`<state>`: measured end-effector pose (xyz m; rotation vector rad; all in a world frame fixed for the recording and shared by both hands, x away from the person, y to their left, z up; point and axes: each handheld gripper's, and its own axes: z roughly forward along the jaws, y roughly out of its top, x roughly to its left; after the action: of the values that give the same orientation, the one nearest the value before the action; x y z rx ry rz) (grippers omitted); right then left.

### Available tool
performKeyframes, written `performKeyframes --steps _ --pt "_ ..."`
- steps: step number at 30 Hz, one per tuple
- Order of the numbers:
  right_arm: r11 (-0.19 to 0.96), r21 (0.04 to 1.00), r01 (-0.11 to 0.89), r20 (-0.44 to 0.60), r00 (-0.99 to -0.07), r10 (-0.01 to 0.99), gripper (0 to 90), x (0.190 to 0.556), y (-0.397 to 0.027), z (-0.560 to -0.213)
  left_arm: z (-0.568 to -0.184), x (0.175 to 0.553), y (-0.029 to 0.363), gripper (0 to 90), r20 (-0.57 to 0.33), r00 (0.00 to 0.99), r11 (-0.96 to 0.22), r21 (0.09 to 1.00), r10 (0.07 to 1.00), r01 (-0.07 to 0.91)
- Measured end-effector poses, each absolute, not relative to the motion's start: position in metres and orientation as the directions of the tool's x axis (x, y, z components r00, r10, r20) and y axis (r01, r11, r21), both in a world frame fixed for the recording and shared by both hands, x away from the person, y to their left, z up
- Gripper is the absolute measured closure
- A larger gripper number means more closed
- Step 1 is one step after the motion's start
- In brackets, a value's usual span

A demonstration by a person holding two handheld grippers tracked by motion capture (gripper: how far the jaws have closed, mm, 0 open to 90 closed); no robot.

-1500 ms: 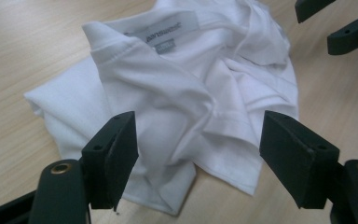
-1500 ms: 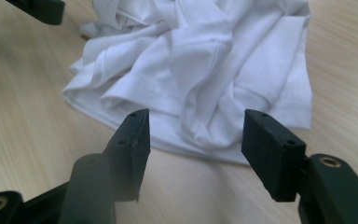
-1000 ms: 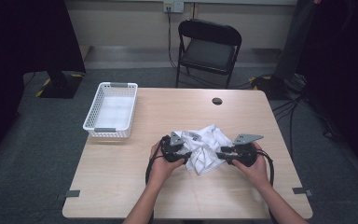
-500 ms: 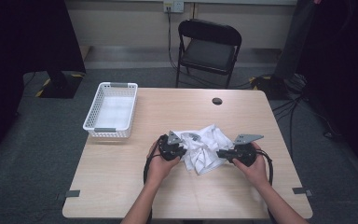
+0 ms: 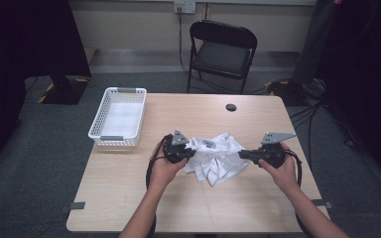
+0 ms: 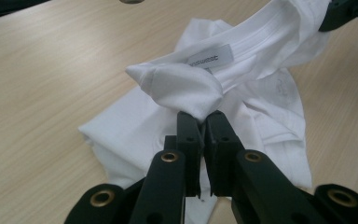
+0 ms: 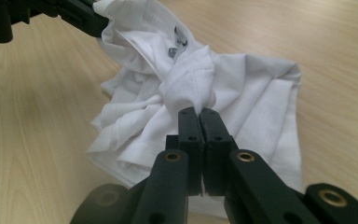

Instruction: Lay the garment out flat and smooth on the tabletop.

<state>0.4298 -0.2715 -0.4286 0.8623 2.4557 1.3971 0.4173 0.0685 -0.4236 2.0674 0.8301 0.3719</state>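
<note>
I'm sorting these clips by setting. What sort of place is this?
Probably a lab or studio set up for recording, not a home: a bare wooden table on grey carpet, a folding chair against a plain wall, cables across the floor, and dark curtains at the sides.

White cloth on pale wood

The shirt [image 5: 218,156] is plain white with a white neck label printed in grey; the table [image 5: 129,178] is light wood grain. Both grippers [image 6: 200,140] [image 7: 199,140] are black with brass-coloured rivets. The basket [image 5: 119,116] is white, the chair [image 5: 221,49] black, the floor grey.
</note>
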Motion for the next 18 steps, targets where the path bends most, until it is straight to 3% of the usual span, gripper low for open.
performKeyframes --steps 18 --pt "0.378 0.844 0.380 0.110 -0.814 0.571 89.1 0.470 -0.287 -0.366 -0.373 0.450 0.075 86.1 0.014 0.739 -0.430 0.821 0.673 0.375"
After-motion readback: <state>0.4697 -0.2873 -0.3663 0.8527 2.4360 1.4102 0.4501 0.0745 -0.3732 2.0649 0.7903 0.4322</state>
